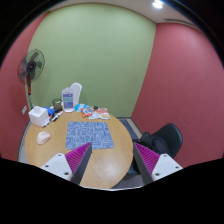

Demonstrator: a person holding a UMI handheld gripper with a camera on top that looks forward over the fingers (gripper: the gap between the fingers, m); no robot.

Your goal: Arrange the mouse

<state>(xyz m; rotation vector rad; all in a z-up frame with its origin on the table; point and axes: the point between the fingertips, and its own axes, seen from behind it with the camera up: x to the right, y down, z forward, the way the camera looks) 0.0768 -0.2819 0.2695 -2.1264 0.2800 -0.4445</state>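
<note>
The claw (111,158) is spread wide and holds nothing, its two fingers carrying magenta pads (77,157) and hanging above the near edge of one round wooden surface (105,150). One blue patterned mat (85,134) lies just ahead of the fingers. One white mouse (43,137) rests on the surface to the left of the mat, well apart from the claw. Beyond it stand one white box (39,115) and one tall white jug-like container (72,96). Small items (95,112) that cannot be identified sit at the far side. One standing fan (31,68) rises behind, and one dark chair (163,138) sits to the right.
</note>
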